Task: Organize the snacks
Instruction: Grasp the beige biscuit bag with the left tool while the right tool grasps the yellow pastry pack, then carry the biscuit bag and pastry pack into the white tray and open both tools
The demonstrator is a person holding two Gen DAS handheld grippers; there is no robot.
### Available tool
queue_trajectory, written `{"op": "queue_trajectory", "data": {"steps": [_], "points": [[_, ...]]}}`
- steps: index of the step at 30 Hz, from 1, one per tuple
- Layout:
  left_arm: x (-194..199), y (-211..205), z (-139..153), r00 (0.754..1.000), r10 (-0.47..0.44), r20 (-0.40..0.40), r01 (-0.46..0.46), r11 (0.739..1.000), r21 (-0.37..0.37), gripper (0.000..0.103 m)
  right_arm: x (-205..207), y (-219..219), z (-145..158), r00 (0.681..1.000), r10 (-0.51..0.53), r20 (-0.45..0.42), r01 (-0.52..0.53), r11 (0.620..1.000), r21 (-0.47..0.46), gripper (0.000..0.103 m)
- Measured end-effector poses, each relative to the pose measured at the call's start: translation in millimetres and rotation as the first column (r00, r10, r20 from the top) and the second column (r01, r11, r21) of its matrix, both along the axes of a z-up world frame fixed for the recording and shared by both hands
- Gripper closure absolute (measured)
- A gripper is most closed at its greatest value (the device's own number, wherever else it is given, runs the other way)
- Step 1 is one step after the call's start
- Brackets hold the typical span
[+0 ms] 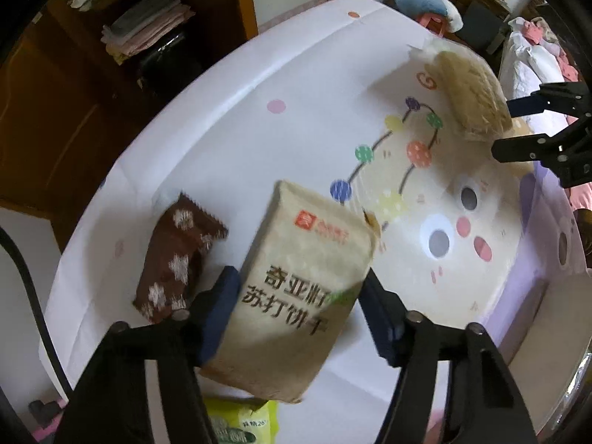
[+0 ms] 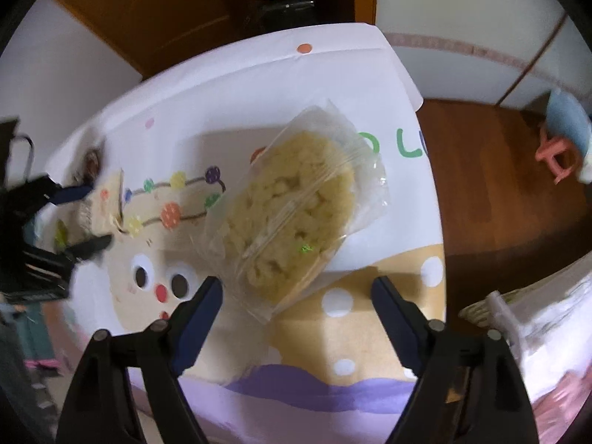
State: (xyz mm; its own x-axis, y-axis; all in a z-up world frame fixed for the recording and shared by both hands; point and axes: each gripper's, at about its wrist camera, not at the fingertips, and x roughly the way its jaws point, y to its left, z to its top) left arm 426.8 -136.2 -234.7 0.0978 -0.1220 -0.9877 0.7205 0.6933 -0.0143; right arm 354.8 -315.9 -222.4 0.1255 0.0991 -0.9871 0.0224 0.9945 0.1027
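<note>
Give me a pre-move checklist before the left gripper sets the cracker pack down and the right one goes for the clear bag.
1. Left gripper grip on the cracker pack: ok, fingers press both sides.
2. Cracker pack lifted off the tablecloth: cannot tell, it looks raised.
3. Right gripper free: ok, open and holding nothing.
4. Clear bag of puffed snacks lined up: ok, lying flat just ahead of the open fingers.
5. Brown packet out of the way: ok, it lies left of the cracker pack, apart from it.
6. Green packet below the left gripper: cannot tell, mostly hidden.
</note>
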Motion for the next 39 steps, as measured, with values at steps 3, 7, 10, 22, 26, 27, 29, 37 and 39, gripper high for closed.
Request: {"op": "queue_trajectory", "data": {"steps": [3,7,10,22,26,27,29,37,39], "points": [[-9,5,1,0.998,0.06,0.003,-0.06,0.998,0.006,0.043,-5,10,4,0.999,0.041,0.027,-0.04,0.997,-0.062,0.056],[-27,15,4,0.984,0.18,0.009,-0.181,0.984,0.005,0.045,-8,7,5,0.999,0.04,0.027,-0.039,0.998,-0.044,0.086],[-30,19,5,0.965,0.261,-0.013,-0.26,0.965,0.013,0.044,-10,1,4,1.0,0.025,0.003,-0.025,1.0,0.002,0.086],[-45,26,7,0.942,0.333,-0.034,-0.333,0.943,0.02,0.044,12,-47,20,0.967,-0.245,0.067,0.222,0.944,0.245,0.025],[-43,23,6,0.934,0.357,-0.029,-0.356,0.934,0.016,0.046,29,-34,10,0.967,-0.249,0.044,0.242,0.962,0.127,0.025],[-44,24,7,0.931,0.364,-0.028,-0.364,0.931,0.016,0.046,33,-31,7,0.97,-0.241,0.039,0.235,0.965,0.115,0.025],[-53,24,11,0.924,0.38,-0.026,-0.38,0.925,0.015,0.046,36,-21,5,0.976,-0.215,0.04,0.212,0.975,0.068,0.025],[-59,39,23,0.868,0.488,-0.095,-0.494,0.867,-0.065,0.047,19,15,16,0.996,-0.082,0.041,0.084,0.995,-0.054,0.049],[-64,45,33,0.856,0.506,-0.103,-0.515,0.853,-0.088,0.047,9,13,29,0.994,-0.084,0.067,0.086,0.996,-0.024,0.049]]}}
